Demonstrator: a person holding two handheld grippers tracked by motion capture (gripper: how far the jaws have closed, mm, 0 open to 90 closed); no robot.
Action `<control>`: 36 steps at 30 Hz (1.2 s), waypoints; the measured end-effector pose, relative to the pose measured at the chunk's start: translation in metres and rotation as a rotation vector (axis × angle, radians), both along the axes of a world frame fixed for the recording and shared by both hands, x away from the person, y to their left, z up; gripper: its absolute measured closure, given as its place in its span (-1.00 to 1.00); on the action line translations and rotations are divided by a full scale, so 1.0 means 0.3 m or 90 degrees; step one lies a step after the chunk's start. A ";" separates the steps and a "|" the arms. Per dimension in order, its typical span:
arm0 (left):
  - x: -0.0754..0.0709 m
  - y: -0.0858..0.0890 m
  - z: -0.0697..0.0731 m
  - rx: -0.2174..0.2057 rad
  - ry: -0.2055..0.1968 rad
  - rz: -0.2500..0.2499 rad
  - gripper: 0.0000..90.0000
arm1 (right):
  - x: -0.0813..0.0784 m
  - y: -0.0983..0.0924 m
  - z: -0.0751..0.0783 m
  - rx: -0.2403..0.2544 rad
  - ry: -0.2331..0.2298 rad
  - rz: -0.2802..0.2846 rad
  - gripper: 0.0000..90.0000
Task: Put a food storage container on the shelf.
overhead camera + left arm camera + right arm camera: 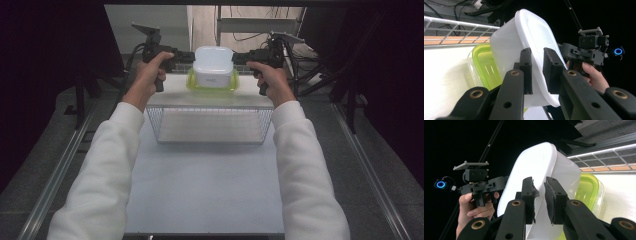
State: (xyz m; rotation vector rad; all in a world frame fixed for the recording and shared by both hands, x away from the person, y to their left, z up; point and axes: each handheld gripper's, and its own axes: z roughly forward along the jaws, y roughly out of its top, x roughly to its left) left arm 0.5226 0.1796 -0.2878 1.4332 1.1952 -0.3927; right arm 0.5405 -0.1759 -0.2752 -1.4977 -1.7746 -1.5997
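Jaws of the left gripper [189,56] and right gripper [239,58] are seen narrowly set, each clamped on an opposite rim of the white container [213,67], which is held above the green-lidded container [212,86] on the bench [200,190], beyond the wire basket [210,125]. Level, matched motion of both hands is advised.

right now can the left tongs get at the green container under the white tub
Probably not: the left tongs are shut on the white tub, which sits inside the green container.
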 end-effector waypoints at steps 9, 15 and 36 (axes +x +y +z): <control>0.000 0.008 -0.019 -0.027 0.002 -0.002 0.75 | -0.002 0.002 -0.001 0.002 0.000 -0.003 0.70; -0.006 0.008 -0.013 -0.018 -0.002 -0.001 0.75 | -0.006 0.005 0.001 -0.003 -0.003 -0.005 0.69; -0.143 0.051 0.057 0.081 -0.168 0.016 -0.15 | -0.128 -0.023 0.075 -0.077 -0.159 -0.025 0.08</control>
